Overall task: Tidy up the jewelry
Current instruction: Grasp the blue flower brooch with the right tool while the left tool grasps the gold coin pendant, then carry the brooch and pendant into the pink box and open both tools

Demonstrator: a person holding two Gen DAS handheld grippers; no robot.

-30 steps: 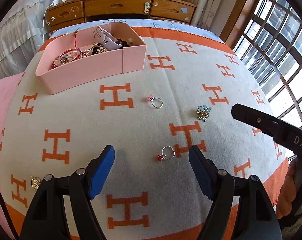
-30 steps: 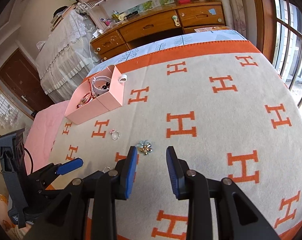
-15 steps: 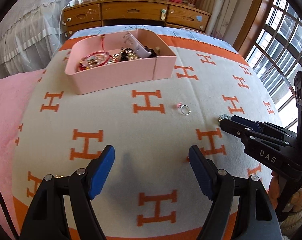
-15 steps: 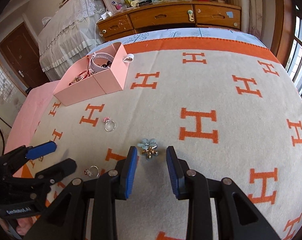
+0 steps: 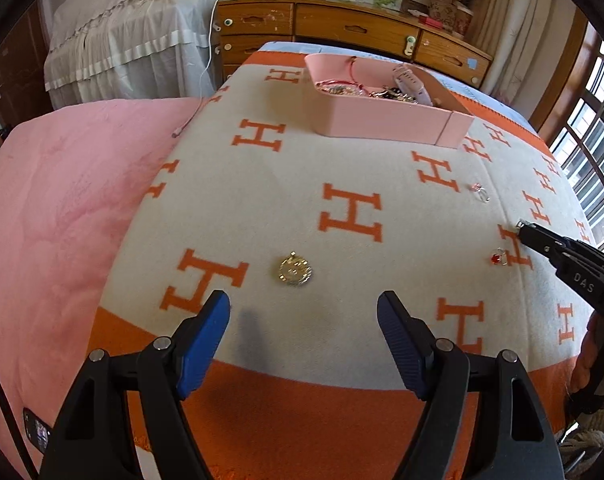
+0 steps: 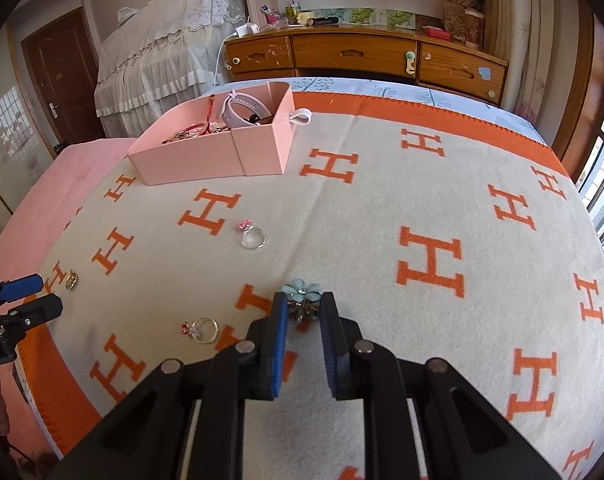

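**Right gripper closes in on the flower clip; left swings over to the gold pendant**

Since the earlier frame the left gripper (image 5: 303, 320) has swung sideways across the blanket (image 5: 366, 184): the red-stone ring (image 5: 498, 257) that lay between its fingers now sits far off to the right, and a round gold pendant (image 5: 295, 270) lies just ahead of its wide-open, empty jaws. The right gripper (image 6: 302, 312) has come forward over the blue flower clip (image 6: 302, 295), and its jaws have just been closing, with the clip between them. The blue pads stand close on either side of the clip's lower part; whether they already press on it cannot be told.

The clip rests on the blanket with its petals poking out beyond the fingertips. A pink-stone ring (image 6: 252, 235) lies further off toward the pink box (image 6: 209, 156), and the red-stone ring lies to the left of the right gripper. The box stands at the far side of the blanket, well apart from both grippers, with a watch (image 6: 241, 110) and bracelets (image 6: 189, 131) inside.
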